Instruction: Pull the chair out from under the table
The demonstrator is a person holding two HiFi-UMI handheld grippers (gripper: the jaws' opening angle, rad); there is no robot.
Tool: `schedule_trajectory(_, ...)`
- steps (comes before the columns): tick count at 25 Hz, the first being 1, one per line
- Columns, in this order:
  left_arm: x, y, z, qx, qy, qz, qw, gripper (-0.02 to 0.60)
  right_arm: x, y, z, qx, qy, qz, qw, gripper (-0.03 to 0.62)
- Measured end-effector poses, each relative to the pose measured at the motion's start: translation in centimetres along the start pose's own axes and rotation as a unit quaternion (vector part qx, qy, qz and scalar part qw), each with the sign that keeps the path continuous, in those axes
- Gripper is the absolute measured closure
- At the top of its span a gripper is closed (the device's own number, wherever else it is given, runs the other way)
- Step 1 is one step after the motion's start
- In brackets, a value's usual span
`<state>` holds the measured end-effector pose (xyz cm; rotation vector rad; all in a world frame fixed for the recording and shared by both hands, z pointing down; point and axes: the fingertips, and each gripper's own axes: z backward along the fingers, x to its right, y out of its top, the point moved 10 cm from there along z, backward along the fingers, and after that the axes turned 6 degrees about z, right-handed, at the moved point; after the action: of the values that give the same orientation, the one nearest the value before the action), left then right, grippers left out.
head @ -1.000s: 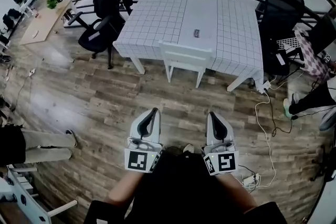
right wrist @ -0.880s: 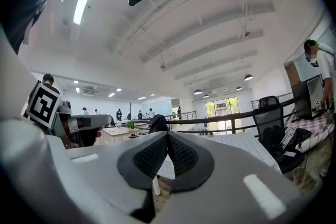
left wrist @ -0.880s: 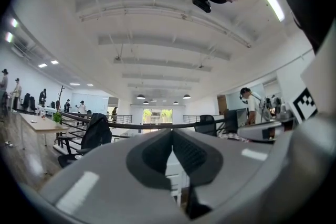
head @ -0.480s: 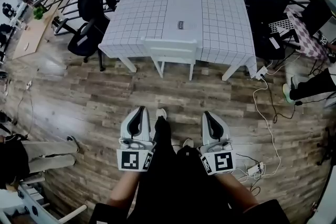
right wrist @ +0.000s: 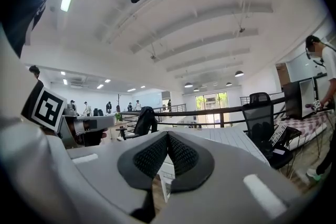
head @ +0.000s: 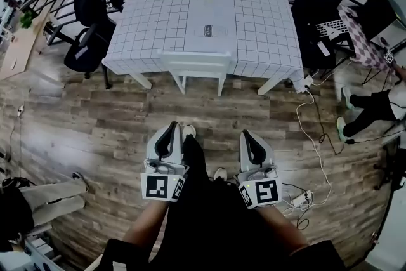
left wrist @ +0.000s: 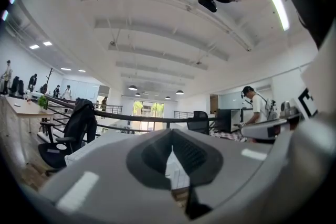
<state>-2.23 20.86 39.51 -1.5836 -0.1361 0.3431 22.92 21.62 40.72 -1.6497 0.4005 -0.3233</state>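
both grippers sit low in the head view, held out ahead of me over the wood floor [head: 95, 117]. the left gripper [head: 172, 129] has its jaws pressed together with nothing between them. the right gripper [head: 246, 136] is the same, pads meeting and empty.

the white chair [head: 195, 65] stands well ahead of both tips, touching neither, roughly centred between the two grippers. it is tucked in at the near edge of the table [head: 260, 22], which wears a white grid-patterned cloth. i only get the backrest and two legs below it; the seat is hidden under the tabletop.

in the left gripper view, the left gripper [left wrist: 170, 139] fills the lower half with its own body. only a thin white sliver shows through the gap under the closed pads, and i can't tell whether that is chair or cloth. in the right gripper view, the right gripper [right wrist: 167, 136] blocks the view the same way. a pale upright piece shows below the pads, too narrow to name.

a black office chair [head: 82, 51] sits at the table's left corner.
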Motion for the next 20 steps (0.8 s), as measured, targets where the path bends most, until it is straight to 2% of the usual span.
schedule_trajectory(3, -3.0, -2.1, -2.2, 0.01, 0.002, 0.005, 0.9999, 0.572, -0.6, -1.8, -3.4, -0.001, 0.008, 0.017, 1.0, 0.597)
schedule_trajectory(8, -8.4, 1.0, -9.6, -0.017, 0.0, 0.028, 0.9995, 0.572, 0.5, 2.6, -12.8, -0.031, 0.018, 0.019, 0.999, 0.597)
schedule_trajectory(14, -14.2, 1.8, -16.1, -0.032, -0.027, 0.04, 0.9983, 0.572, 0.3, 4.5, -22.2, -0.038, 0.025, 0.015, 0.999, 0.597)
schedule_trajectory(20, -19.2, 2.5, -20.3, -0.048, -0.03, 0.046, 0.9974, 0.572, -0.2, 5.8, -29.0, -0.035, 0.02, 0.029, 0.999, 0.597)
